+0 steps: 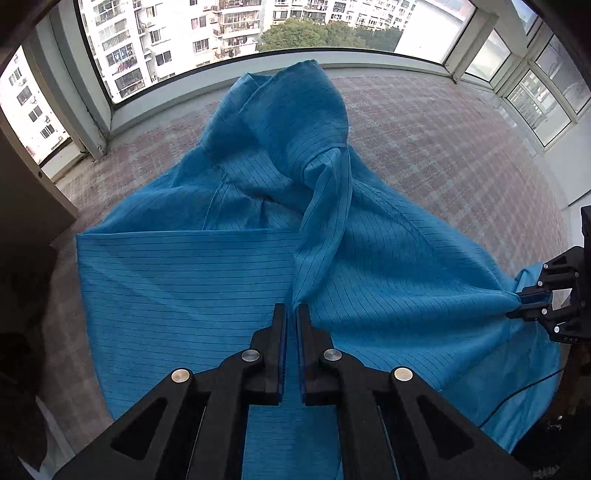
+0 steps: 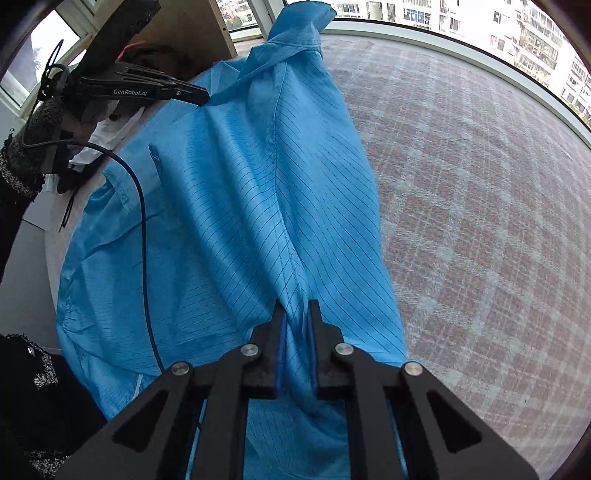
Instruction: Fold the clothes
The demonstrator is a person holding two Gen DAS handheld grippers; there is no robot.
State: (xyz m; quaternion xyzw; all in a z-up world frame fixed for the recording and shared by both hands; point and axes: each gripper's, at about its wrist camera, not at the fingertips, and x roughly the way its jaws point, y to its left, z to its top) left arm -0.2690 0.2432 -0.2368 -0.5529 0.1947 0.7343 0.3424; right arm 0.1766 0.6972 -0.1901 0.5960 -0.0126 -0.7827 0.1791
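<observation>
A blue garment (image 1: 207, 288) with thin dark stripes lies partly spread on a checked cloth surface (image 1: 443, 147). Its far part is bunched and rises toward the window. My left gripper (image 1: 291, 308) is shut on a twisted strip of the fabric at its tips. In the right wrist view the left gripper (image 2: 205, 99) pulls a fold of the garment (image 2: 229, 206) taut at the upper left. My right gripper (image 2: 297, 306) is shut on a gathered seam of the cloth. The left wrist view shows the right gripper (image 1: 519, 301) pinching the garment's right edge.
A curved window (image 1: 221, 29) runs behind the surface, with glazing on the right (image 1: 535, 92). A wooden panel (image 1: 26, 206) stands at the left. A dark cable (image 2: 142, 206) trails over the garment. A person's speckled sleeve (image 2: 22, 158) and a white item (image 2: 110, 136) are at the left.
</observation>
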